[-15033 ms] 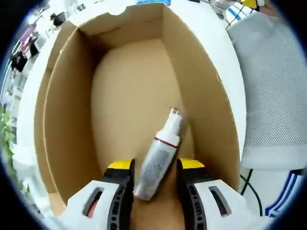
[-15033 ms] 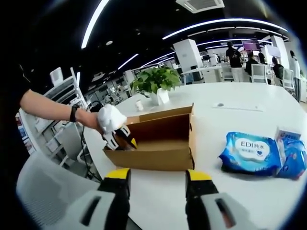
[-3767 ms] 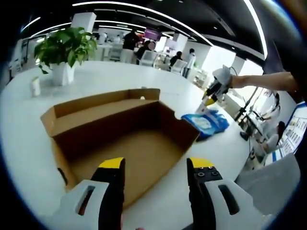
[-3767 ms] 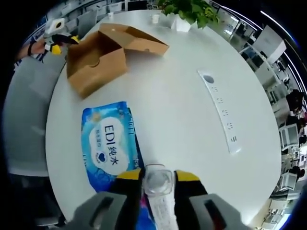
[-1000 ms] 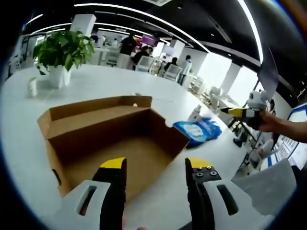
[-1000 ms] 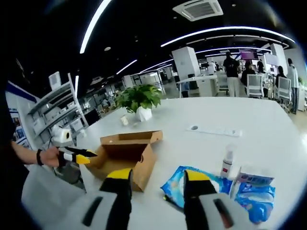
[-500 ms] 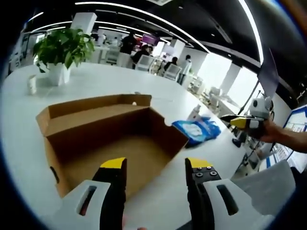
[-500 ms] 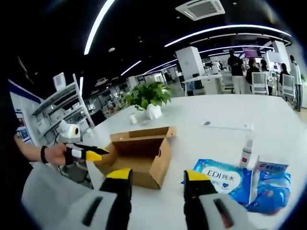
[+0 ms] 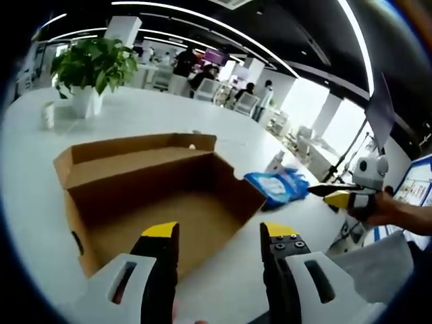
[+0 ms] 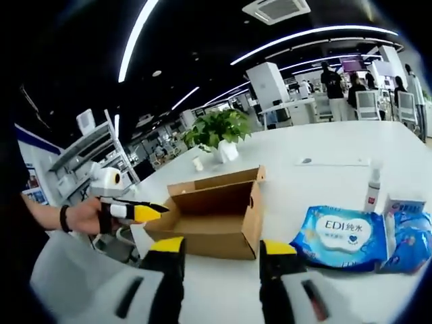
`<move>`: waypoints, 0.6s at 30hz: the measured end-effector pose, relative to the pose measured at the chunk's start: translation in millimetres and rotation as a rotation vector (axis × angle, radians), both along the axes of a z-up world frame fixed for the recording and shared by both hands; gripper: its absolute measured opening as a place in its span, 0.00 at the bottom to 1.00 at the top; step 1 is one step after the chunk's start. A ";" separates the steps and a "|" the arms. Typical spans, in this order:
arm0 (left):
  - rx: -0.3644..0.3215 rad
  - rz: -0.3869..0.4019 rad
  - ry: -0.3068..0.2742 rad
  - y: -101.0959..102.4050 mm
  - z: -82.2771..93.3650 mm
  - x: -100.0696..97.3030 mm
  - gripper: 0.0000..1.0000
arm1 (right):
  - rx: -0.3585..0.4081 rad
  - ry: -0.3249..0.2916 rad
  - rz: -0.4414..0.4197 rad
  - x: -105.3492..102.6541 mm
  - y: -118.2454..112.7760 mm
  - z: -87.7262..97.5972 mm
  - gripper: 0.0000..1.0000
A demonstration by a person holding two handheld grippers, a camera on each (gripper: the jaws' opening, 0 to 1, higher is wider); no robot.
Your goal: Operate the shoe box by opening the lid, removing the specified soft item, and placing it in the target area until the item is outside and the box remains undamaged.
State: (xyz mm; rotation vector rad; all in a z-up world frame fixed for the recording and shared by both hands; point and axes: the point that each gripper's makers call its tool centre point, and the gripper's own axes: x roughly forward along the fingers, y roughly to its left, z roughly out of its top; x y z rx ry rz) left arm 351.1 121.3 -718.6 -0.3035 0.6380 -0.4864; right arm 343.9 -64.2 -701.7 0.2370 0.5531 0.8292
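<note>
The open cardboard shoe box (image 9: 135, 179) sits on the white table, its inside bare, just beyond my left gripper (image 9: 219, 237), which is open and holds nothing. Past the box's right corner stands a white spray bottle (image 9: 276, 161) beside a blue wipes pack (image 9: 278, 185). My right gripper (image 9: 341, 195) hovers at the right, held in a hand. In the right gripper view the box (image 10: 216, 199) is ahead of my open, empty right gripper (image 10: 221, 251). The bottle (image 10: 373, 181) stands upright behind the wipes pack (image 10: 344, 236). My left gripper (image 10: 138, 212) is left of the box.
A potted plant (image 9: 91, 64) and a small white cup (image 9: 47, 115) stand at the far side of the round white table (image 10: 324, 155). Another blue pack with a small carton (image 10: 408, 226) lies right of the wipes. Chairs, shelves and people are in the background.
The right gripper view has swung, so the box and wipes sit nearer and more central. In the left gripper view the right gripper has sunk lower and to the right. The box has not moved.
</note>
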 end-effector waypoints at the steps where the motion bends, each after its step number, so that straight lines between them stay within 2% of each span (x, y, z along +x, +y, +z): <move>1: -0.001 0.001 0.001 -0.3 -0.2 -0.2 0.49 | 0.001 0.001 -0.001 -0.9 0.7 -0.9 0.41; 5: -0.005 0.004 0.001 -0.1 0.4 0.1 0.48 | 0.001 0.008 -0.016 -6.1 4.1 -5.7 0.41; 9: -0.004 0.009 0.005 0.4 -0.5 0.3 0.48 | 0.057 0.023 -0.036 -10.3 11.1 -2.5 0.41; 18: -0.002 0.021 0.008 4.4 0.8 1.1 0.47 | 0.057 0.026 -0.054 -13.3 14.8 -6.8 0.41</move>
